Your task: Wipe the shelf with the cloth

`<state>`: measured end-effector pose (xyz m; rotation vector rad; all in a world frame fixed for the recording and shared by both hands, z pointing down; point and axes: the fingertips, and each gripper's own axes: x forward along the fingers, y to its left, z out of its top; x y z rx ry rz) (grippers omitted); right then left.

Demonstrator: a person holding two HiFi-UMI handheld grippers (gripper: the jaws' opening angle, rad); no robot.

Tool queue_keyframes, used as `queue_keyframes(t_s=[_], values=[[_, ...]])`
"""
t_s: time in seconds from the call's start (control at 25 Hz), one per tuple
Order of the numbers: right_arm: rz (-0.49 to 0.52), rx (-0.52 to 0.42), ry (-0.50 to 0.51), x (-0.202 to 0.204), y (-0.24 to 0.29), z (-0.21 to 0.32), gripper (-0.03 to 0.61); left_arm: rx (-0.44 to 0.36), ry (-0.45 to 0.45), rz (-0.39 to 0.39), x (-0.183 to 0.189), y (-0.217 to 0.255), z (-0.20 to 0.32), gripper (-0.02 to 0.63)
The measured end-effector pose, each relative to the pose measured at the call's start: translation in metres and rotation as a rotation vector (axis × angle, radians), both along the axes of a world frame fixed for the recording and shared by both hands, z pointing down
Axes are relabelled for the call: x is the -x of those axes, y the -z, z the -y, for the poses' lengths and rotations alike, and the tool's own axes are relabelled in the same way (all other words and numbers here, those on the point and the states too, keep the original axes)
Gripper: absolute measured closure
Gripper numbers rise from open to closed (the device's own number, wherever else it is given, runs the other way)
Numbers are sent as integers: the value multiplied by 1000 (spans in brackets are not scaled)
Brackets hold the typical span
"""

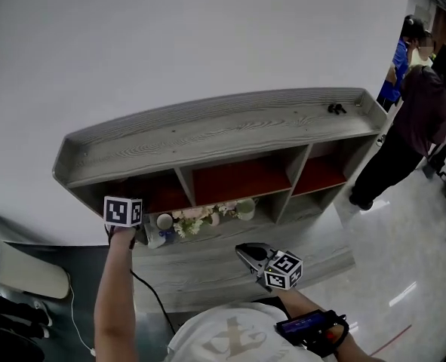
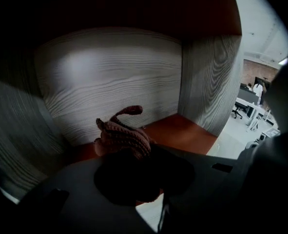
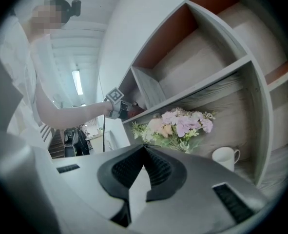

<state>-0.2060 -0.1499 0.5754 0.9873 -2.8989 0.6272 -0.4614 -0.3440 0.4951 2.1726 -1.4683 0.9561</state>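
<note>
A grey wood-grain shelf unit (image 1: 230, 123) with red-brown compartments stands against the white wall. My left gripper (image 1: 123, 213) reaches into the upper left compartment (image 1: 158, 196); its jaws are hidden behind the marker cube in the head view. In the left gripper view the left gripper (image 2: 130, 155) is shut on a pinkish-brown knitted cloth (image 2: 120, 133), which sits bunched just above the red-brown compartment floor (image 2: 182, 133). My right gripper (image 1: 243, 250) hangs low in front of the bottom ledge. Its jaws are shut with nothing between them (image 3: 144, 149).
The lower row holds a bunch of artificial flowers (image 3: 178, 126), a white mug (image 3: 225, 156) and a cup (image 1: 164, 221). A small dark object (image 1: 336, 109) lies on the shelf top. Two people (image 1: 415, 119) stand at the right end. A cable (image 1: 151, 296) trails on the floor.
</note>
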Motion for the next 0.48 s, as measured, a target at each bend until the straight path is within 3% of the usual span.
queue_keyframes(t_s=[0.24,0.48], values=[[19,5,56,18,-1,1,572,-2,149,4,51,2,-8,525],[25,5,72,21,-2,2,572,-8,243,-31,76,1,-9,525]])
